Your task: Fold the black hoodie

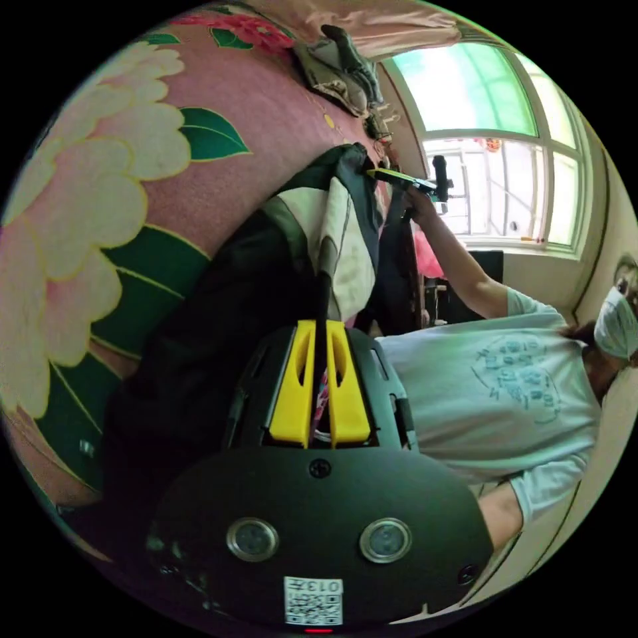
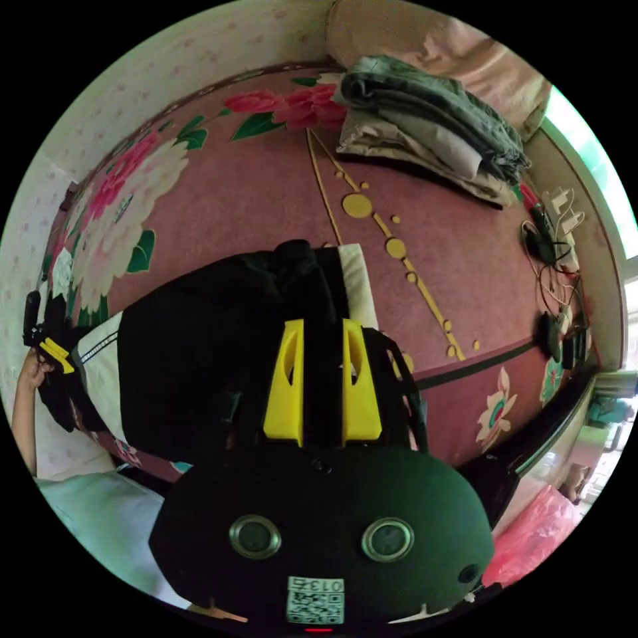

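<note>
The black hoodie (image 1: 193,352) with white panels is stretched between my two grippers just above a pink floral bedspread (image 1: 219,86). My left gripper (image 1: 320,325) is shut on a thin edge of the cloth. In the left gripper view, the right gripper (image 1: 384,175) sits further off in a person's hand, pinching the other end. In the right gripper view, my right gripper (image 2: 322,324) is shut on a thick bunch of black hoodie (image 2: 193,352) fabric. The left gripper (image 2: 56,355) shows at the far left edge, held by a hand.
A stack of folded grey clothes (image 2: 425,126) lies at the far end of the bedspread (image 2: 266,199). Cables and chargers (image 2: 551,252) lie along its edge by the window (image 1: 492,133). A person in a pale T-shirt (image 1: 492,392) stands beside the bed. A pink bag (image 2: 538,531) sits below.
</note>
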### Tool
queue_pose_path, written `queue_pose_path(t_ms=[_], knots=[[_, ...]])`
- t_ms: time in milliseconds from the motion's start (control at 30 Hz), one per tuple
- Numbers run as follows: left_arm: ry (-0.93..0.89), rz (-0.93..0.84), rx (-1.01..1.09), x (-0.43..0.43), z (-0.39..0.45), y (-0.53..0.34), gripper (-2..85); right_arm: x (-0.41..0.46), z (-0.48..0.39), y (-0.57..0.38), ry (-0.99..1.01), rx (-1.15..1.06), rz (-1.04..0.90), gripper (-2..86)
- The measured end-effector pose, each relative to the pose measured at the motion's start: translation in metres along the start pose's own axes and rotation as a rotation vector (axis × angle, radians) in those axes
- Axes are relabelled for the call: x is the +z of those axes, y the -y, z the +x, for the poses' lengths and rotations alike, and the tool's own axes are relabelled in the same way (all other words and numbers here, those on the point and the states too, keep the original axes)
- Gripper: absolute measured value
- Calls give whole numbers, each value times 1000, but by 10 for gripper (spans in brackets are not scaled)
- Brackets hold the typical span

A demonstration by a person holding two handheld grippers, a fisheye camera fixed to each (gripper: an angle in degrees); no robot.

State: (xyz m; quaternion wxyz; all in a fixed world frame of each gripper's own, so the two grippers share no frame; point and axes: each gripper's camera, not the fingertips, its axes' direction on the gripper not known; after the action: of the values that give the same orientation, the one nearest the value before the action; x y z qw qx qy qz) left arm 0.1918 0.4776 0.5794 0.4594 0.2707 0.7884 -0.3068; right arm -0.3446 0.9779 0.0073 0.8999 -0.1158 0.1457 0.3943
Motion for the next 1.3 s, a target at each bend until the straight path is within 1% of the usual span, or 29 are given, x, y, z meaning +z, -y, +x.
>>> queue_pose_path(t_ms=[33, 100, 133, 167, 200, 233, 267, 300, 333, 367, 400, 467, 500, 533, 567, 667, 700, 733, 833, 867, 933, 1000, 1033, 1067, 1100, 1167, 1233, 1267, 1300], knots=[[6, 20, 7, -9, 7, -16, 28, -15, 2, 0, 17, 0, 9, 99], [150, 111, 30, -27, 27, -46, 32, -45, 0, -11, -52, 21, 88, 93], [271, 210, 64, -37, 49, -65, 33, -67, -7, -22, -90, 22, 171, 83], [392, 315, 133, -40, 76, -80, 35, -87, -21, -34, -76, -16, 284, 70], [461, 363, 176, -37, 91, -85, 38, -95, -31, -39, -63, -50, 344, 64], [600, 444, 247, -23, 118, -90, 43, -103, -56, -47, -70, -134, 437, 52], [726, 480, 306, 0, 139, -86, 45, -101, -82, -49, -125, -195, 483, 50], [781, 471, 325, 13, 146, -81, 45, -97, -94, -49, -154, -212, 499, 49], [866, 407, 334, 40, 151, -67, 36, -87, -115, -45, -191, -229, 530, 37], [922, 328, 310, 65, 147, -52, 27, -73, -130, -35, -188, -248, 515, 26], [935, 285, 290, 77, 141, -45, 22, -65, -135, -28, -180, -261, 484, 20], [940, 108, 203, 115, 110, -26, 8, -25, -146, 2, -187, -300, 295, 7], [921, 105, 185, 119, 102, -25, 6, -11, -146, 9, -213, -305, 226, 6], [900, 166, 154, 118, 94, -29, 3, 12, -146, 17, -196, -358, 127, 4], [852, 192, 108, 113, 87, -32, 1, 14, -145, 18, -179, -374, 205, 2], [700, 210, -34, 97, 79, -43, -2, 10, -153, 42, -183, -438, 115, -1], [703, 209, -56, 94, 81, -47, -3, 7, -153, 46, -172, -431, 102, -1], [766, 217, -79, 88, 93, -59, -3, -4, -150, 52, -144, -401, 102, -1], [998, 332, -72, 77, 134, -106, -3, -56, -146, 45, -109, -350, 296, -2], [1089, 368, -83, 78, 144, -125, -2, -74, -151, 40, -62, -365, 362, -2], [1181, 385, -137, 84, 144, -148, -1, -93, -167, 34, 35, -414, 432, -2], [1192, 320, -176, 95, 130, -156, 0, -97, -194, 32, 87, -492, 441, -2], [1186, 248, -204, 102, 116, -158, -1, -94, -215, 33, 108, -565, 427, -2], [1168, 176, -247, 109, 99, -158, -1, -87, -236, 34, 92, -646, 417, -2], [1150, 155, -262, 112, 91, -159, -2, -82, -245, 36, 71, -677, 404, -2], [1137, 215, -302, 110, 78, -169, -2, -45, -268, 51, 19, -731, 272, -1], [1119, 250, -320, 104, 73, -179, -2, -11, -271, 60, 32, -773, 186, -1], [1093, 260, -332, 99, 69, -188, -2, -8, -267, 61, 52, -762, 272, -1], [1078, 264, -332, 96, 68, -194, -2, -7, -268, 63, 46, -770, 271, -1]])
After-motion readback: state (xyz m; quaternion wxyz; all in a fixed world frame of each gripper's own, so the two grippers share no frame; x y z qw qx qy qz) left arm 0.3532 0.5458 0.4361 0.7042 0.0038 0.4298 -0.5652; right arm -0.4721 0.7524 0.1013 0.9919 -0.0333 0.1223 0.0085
